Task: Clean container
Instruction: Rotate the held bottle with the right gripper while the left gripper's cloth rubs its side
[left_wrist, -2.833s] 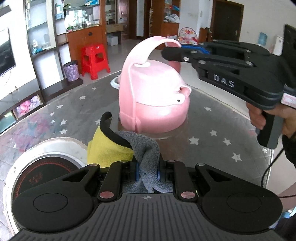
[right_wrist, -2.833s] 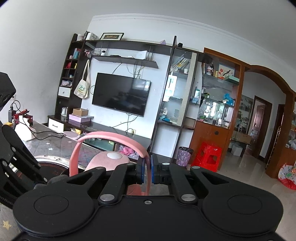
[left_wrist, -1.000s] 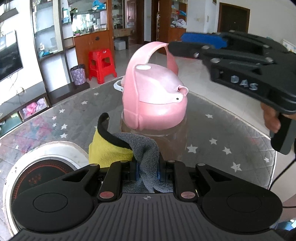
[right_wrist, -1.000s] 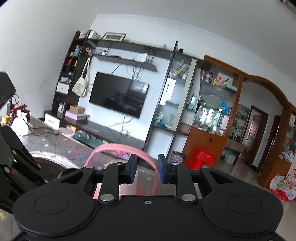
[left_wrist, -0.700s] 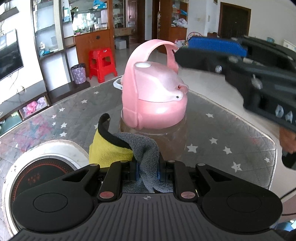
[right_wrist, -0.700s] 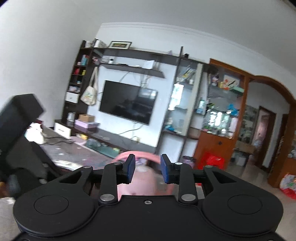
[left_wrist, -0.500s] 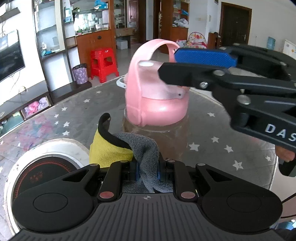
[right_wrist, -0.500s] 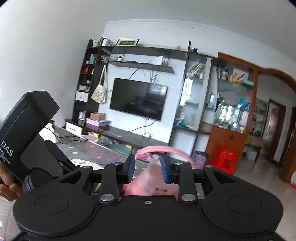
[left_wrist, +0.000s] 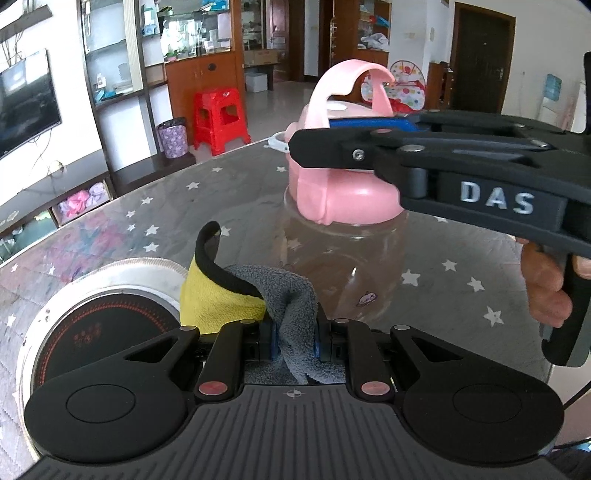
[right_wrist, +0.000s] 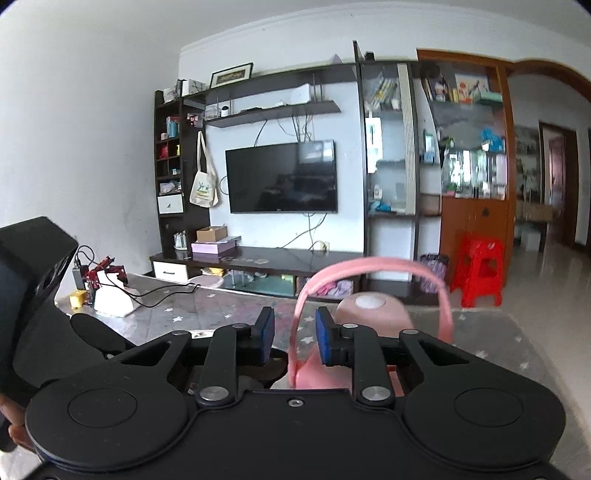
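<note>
The container (left_wrist: 343, 266) is showing a clear, glossy body under a smooth pink plastic lid (left_wrist: 343, 192) and handle (right_wrist: 373, 267). The cloth (left_wrist: 295, 295) is looking like soft, nappy grey terry, with a yellow fleecy face (left_wrist: 218, 299) and a matt black edging. The table (left_wrist: 461, 266) is gleaming, a glassy top over a star-printed sheet. Both grippers, left (left_wrist: 294, 341) and right (right_wrist: 294, 334), are appearing as matt black plastic with ribbed blue pads (right_wrist: 323, 336). The stool (left_wrist: 219, 118) is shining as glossy red plastic.

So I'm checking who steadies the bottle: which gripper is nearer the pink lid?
Right. The right gripper has its closing fingers around the pink lid's handle; the left gripper sits back, clamping the cloth.
</note>
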